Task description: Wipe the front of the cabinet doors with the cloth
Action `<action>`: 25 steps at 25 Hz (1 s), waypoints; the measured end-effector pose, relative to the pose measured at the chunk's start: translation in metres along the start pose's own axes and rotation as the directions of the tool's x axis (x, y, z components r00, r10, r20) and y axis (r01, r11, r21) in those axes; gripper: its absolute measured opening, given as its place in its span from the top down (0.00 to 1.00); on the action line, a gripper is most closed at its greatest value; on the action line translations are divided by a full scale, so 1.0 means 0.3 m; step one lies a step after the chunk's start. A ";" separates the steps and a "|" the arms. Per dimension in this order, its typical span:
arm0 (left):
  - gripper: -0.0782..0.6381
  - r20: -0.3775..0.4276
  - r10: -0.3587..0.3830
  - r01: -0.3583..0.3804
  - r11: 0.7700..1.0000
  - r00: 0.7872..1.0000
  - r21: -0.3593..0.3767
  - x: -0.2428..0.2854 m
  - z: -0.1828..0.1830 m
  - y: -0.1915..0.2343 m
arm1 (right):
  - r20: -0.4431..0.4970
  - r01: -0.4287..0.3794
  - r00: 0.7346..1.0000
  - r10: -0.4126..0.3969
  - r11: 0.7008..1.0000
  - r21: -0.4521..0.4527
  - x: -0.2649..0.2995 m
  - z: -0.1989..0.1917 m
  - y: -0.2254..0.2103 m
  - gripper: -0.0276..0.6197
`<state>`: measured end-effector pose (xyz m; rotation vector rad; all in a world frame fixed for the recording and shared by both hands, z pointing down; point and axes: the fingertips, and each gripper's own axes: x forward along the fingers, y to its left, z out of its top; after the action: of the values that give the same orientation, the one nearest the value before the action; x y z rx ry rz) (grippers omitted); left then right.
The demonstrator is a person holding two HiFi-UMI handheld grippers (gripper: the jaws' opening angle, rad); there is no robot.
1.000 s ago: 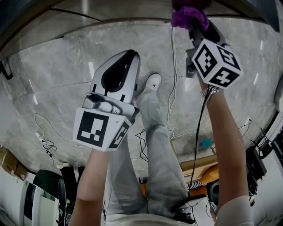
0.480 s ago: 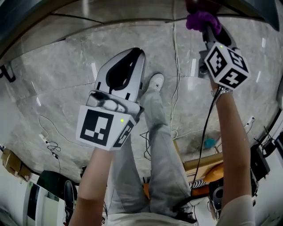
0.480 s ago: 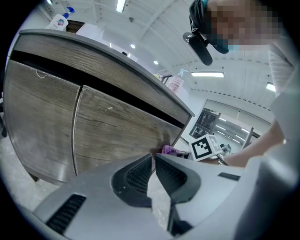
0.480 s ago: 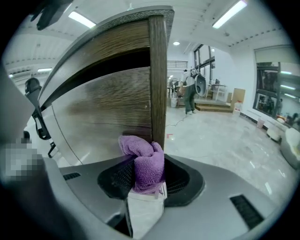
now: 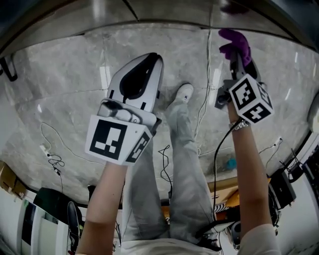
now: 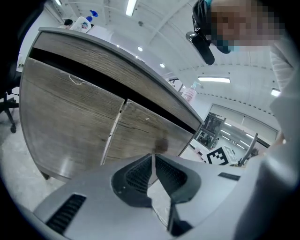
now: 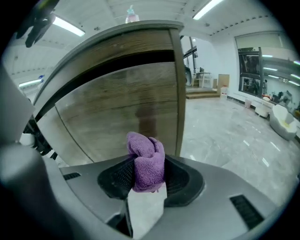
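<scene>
A bunched purple cloth (image 7: 147,161) sits pinched between the jaws of my right gripper (image 7: 146,174), which is shut on it. In the head view the cloth (image 5: 234,42) pokes out beyond the right gripper (image 5: 238,59) at the upper right. Ahead of it stands the wooden cabinet door (image 7: 126,112), a short gap away from the cloth, with a faint shadow on the wood. My left gripper (image 6: 153,169) is shut with nothing in it and hangs lower, in front of the two cabinet doors (image 6: 79,117) split by a vertical seam. In the head view the left gripper (image 5: 134,84) is at centre left.
Grey marble floor (image 5: 65,89) lies below. The person's legs and white shoe (image 5: 183,93) stand between the grippers. Cables (image 5: 205,109) trail over the floor. A spray bottle (image 6: 85,22) and a pink bottle (image 7: 132,14) rest on the cabinet top. The cabinet's right edge (image 7: 179,89) borders open floor.
The right gripper with the cloth has moved right and lower in the head view, away from the top edge. The left gripper has barely moved.
</scene>
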<state>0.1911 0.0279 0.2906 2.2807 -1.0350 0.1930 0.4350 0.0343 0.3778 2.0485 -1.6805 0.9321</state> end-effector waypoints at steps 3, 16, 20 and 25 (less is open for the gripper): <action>0.85 -0.004 0.006 -0.006 1.000 1.000 0.011 -0.054 0.008 0.078 | -0.067 -0.096 0.994 0.092 0.994 -0.050 -0.001 -0.113 0.199 0.72; 0.85 0.026 0.131 -0.130 0.990 0.991 -0.059 -0.270 0.014 0.386 | -0.147 -0.300 0.952 0.267 0.910 -0.287 0.154 -0.254 0.776 0.72; 0.85 0.035 0.172 -0.169 0.983 0.985 -0.078 -0.303 0.008 0.422 | -0.109 -0.256 0.966 0.234 0.920 -0.297 0.234 -0.219 0.794 0.72; 0.85 0.035 0.208 -0.204 0.974 0.978 -0.096 -0.338 -0.013 0.457 | -0.067 -0.232 0.973 0.223 0.920 -0.315 0.313 -0.191 0.826 0.72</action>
<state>0.0235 0.0254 0.3218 2.1028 -1.2782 0.1757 0.1903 -0.0610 0.4455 1.6453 -1.9391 0.6941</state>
